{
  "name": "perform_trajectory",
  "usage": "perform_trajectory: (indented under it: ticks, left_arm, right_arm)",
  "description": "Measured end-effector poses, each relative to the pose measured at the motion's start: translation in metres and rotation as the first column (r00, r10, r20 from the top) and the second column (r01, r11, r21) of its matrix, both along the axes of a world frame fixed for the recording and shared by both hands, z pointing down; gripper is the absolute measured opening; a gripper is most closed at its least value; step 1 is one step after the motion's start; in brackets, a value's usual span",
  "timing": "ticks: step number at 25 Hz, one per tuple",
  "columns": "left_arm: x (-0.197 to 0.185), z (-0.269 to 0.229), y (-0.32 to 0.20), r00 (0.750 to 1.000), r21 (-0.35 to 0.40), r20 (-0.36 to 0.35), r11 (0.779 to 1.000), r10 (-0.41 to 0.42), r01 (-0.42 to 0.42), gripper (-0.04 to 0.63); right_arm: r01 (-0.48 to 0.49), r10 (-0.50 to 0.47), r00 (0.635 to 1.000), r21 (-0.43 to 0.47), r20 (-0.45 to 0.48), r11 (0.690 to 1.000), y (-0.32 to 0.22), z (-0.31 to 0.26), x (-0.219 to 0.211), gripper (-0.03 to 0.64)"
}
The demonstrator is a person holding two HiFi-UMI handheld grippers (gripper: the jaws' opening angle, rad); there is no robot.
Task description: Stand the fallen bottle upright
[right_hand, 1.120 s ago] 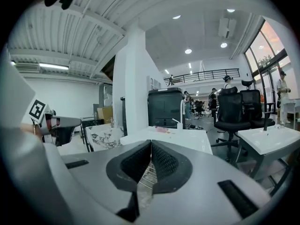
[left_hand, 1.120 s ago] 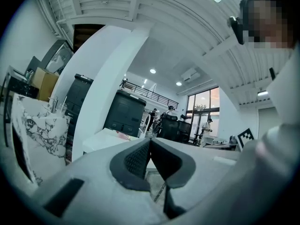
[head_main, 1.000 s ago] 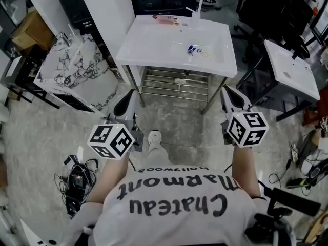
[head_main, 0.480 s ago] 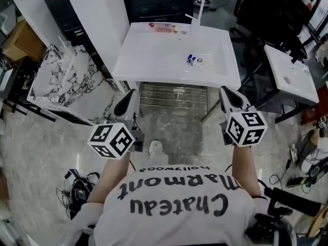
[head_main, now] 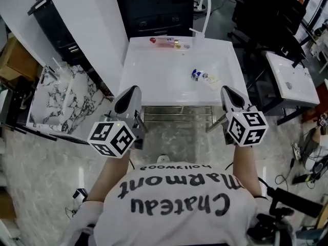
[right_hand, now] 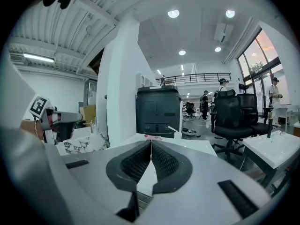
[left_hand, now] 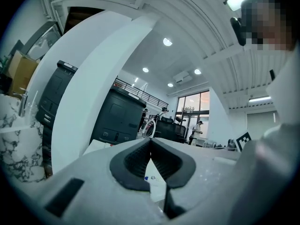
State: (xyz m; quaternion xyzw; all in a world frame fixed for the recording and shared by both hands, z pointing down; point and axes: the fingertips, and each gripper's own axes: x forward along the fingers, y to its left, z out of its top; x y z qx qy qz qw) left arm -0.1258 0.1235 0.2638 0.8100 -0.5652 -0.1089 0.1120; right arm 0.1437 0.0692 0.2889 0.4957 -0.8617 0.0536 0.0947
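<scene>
shirt (head_main: 174, 199): black lettering "Chateau Marmont", smaller "hollywood" beside it, upside down in the head view | left cube (head_main: 111, 139) on left gripper (head_main: 131, 90): black-and-white square code markers, no letters | right cube (head_main: 247, 128) on right gripper (head_main: 226, 91): same markers | bottle (head_main: 165, 42) on counter (head_main: 154, 70): print too small to read

the small blue and white bits (head_main: 201, 76) on the white table (head_main: 154, 70) are too small to tell; so is the pinkish thing (head_main: 165, 42) lying at its far edge.
</scene>
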Motion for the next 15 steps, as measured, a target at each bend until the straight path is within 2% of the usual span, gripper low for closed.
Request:
perform_trajectory:
  ticks: [7,15]
  left_arm:
    - [-0.036,0.000,-0.053,1.000,0.000,0.009,1.000,0.024,-0.024,0.014]
    - [-0.050,0.013,-0.096,0.998,-0.019,0.002,0.997,0.070,-0.070,0.014]
  right_arm:
    - [-0.041,0.041,0.999,0.006,-0.003,0.999,-0.043,0.000,-0.029,0.014]
    - [-0.072,0.071,0.997,-0.015,-0.014,0.997,-0.079,0.012,-0.045,0.014]
